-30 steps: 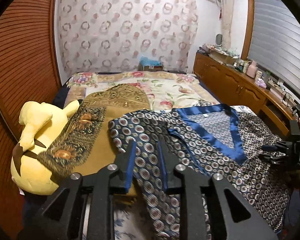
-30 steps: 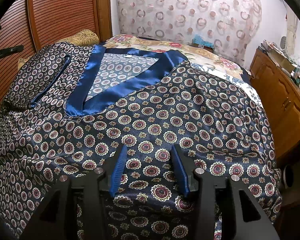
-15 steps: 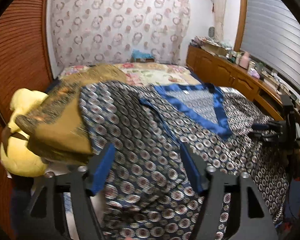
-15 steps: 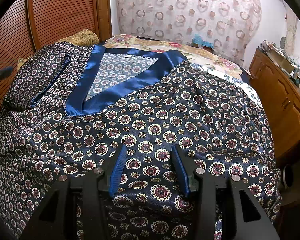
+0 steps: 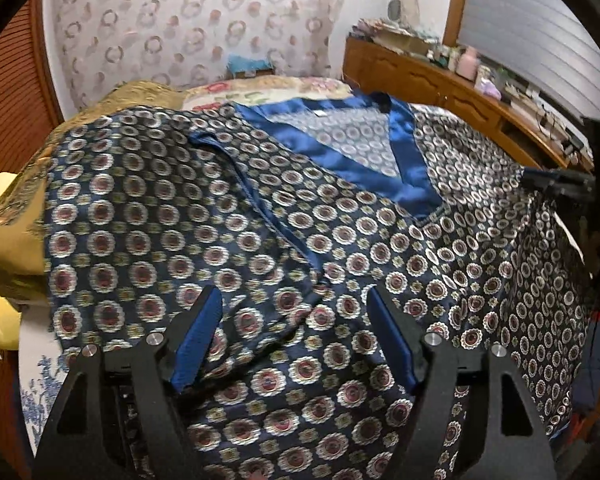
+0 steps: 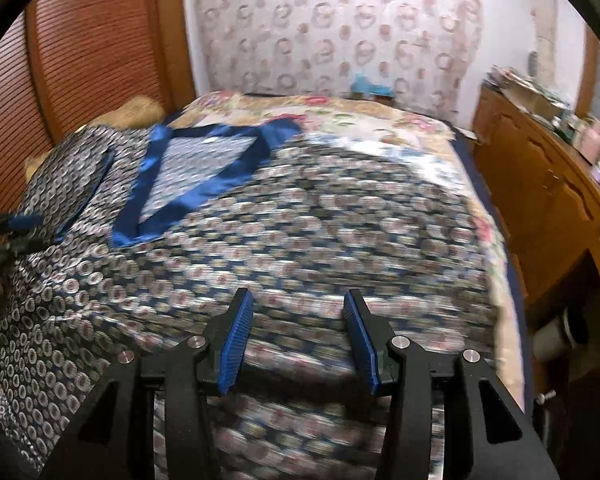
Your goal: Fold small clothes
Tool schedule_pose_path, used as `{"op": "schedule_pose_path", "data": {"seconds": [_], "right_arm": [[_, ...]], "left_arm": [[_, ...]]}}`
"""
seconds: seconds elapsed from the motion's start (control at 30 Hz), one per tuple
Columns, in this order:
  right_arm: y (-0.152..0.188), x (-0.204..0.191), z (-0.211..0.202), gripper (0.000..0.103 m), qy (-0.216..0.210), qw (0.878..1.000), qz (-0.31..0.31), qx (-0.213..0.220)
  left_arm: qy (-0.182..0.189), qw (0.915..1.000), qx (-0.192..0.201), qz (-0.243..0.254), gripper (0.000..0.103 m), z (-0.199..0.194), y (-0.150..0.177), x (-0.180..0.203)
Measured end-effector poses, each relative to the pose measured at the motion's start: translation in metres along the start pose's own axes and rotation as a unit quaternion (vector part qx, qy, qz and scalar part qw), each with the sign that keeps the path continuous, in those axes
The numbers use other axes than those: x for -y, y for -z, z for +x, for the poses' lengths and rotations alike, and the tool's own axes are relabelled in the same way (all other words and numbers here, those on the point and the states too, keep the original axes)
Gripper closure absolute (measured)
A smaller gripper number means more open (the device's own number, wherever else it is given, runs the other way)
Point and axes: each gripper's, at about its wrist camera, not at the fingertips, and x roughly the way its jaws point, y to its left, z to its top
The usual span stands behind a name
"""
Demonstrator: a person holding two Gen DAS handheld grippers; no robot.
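Left gripper [image 5: 296, 332]: jaws opening wide, over cloth, gripping nothing.
Right gripper [image 6: 298, 334]: half open, empty, above blurred fabric.
Top [image 5: 228, 216]: patterned, blue-collared, spread on the bed [image 6: 400, 120]; left sleeve [image 5: 140, 200] lies folded inward across the body.
Progress: early; right side and lengthwise folds appear left.
Beyond: pillow [image 5: 16, 208], curtain [image 5: 180, 20].

Glossy satin shirt [image 5: 284, 240] — wooden cabinet [image 5: 440, 84]
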Motion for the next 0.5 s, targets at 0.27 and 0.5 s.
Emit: {"op": "schedule_pose_path", "data": {"seconds": [0.27, 0.5], "right_arm": [[0.019, 0.065, -0.011, 0.054, 0.057, 0.997, 0.059, -0.009], [0.032, 0.089, -0.006, 0.054, 0.054, 0.993, 0.099, -0.025]], "left_arm": [[-0.007, 0.9998, -0.015, 0.008, 0.028, 0.013, -0.003, 0.01], [-0.017, 0.9993, -0.021, 0.025, 0.027, 0.022, -0.004, 0.018]]}}
